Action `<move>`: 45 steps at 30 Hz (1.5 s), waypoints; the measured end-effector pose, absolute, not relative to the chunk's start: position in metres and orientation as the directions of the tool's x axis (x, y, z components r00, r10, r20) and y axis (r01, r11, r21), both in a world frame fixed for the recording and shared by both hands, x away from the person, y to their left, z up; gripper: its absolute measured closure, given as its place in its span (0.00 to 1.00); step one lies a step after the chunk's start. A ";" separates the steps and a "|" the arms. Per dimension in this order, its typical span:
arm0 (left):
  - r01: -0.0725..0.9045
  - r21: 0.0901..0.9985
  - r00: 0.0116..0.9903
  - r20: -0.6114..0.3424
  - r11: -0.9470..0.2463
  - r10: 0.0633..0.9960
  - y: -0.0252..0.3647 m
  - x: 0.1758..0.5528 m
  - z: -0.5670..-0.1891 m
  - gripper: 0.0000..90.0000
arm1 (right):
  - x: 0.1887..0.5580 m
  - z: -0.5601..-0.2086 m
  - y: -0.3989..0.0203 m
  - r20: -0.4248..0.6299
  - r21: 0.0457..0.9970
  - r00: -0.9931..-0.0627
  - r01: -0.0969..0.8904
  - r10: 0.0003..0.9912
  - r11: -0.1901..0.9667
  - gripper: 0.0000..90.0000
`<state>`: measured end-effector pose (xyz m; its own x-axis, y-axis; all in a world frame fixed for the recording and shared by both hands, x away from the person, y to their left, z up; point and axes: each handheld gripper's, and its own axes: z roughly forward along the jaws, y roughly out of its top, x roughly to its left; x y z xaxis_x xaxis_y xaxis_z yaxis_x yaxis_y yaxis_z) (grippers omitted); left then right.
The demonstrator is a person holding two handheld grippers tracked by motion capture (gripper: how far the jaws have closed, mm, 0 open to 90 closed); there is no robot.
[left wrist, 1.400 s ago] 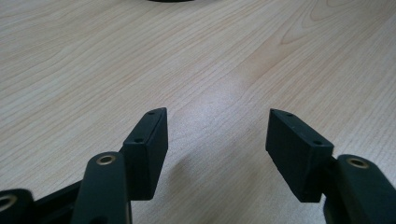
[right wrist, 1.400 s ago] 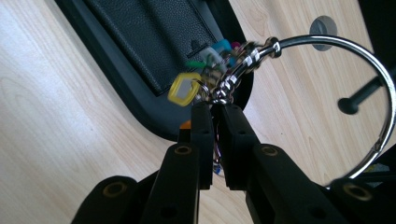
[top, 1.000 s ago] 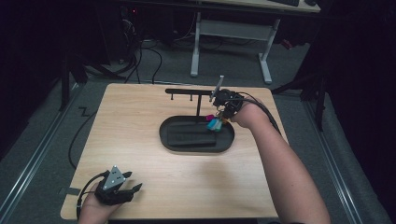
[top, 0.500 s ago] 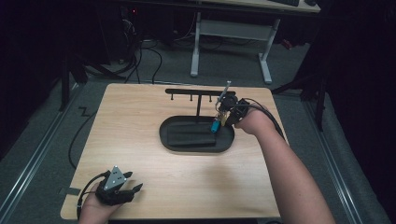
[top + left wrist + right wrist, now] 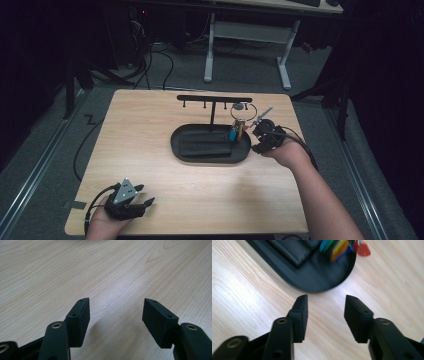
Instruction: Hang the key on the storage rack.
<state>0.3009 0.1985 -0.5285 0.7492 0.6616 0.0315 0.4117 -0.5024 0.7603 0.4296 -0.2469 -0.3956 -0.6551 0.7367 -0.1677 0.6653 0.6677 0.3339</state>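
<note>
My right tongs [image 5: 262,131] sit at centre right of the high view, and their jaws have just been opening, with nothing between them. The bunch of keys [image 5: 236,131] hangs from the rack [image 5: 214,99] over the tray [image 5: 210,156], just left of those tongs, its long axis running down. My left tongs [image 5: 134,199], wide and empty, rest at lower left on the counter [image 5: 150,130], much farther away.

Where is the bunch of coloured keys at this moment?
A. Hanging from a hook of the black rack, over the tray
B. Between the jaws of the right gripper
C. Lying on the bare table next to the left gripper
A: the bunch of coloured keys hangs by its ring from the black rack over the tray, and the right gripper has open jaws with nothing between them.
</note>
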 end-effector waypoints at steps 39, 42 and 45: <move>0.451 0.796 0.684 -0.017 -0.405 0.729 0.193 0.298 -0.529 0.36 | 0.265 -0.507 -0.311 -0.055 0.866 -0.407 0.436 0.912 0.246 0.26; 0.451 0.798 0.677 -0.014 -0.400 0.735 0.190 0.294 -0.529 0.35 | 0.274 -0.517 -0.311 -0.032 0.838 -0.429 0.481 0.903 0.258 0.25; 0.455 0.804 0.673 -0.030 -0.382 0.739 0.189 0.293 -0.528 0.34 | 0.275 -0.517 -0.309 -0.024 0.840 -0.438 0.478 0.899 0.256 0.25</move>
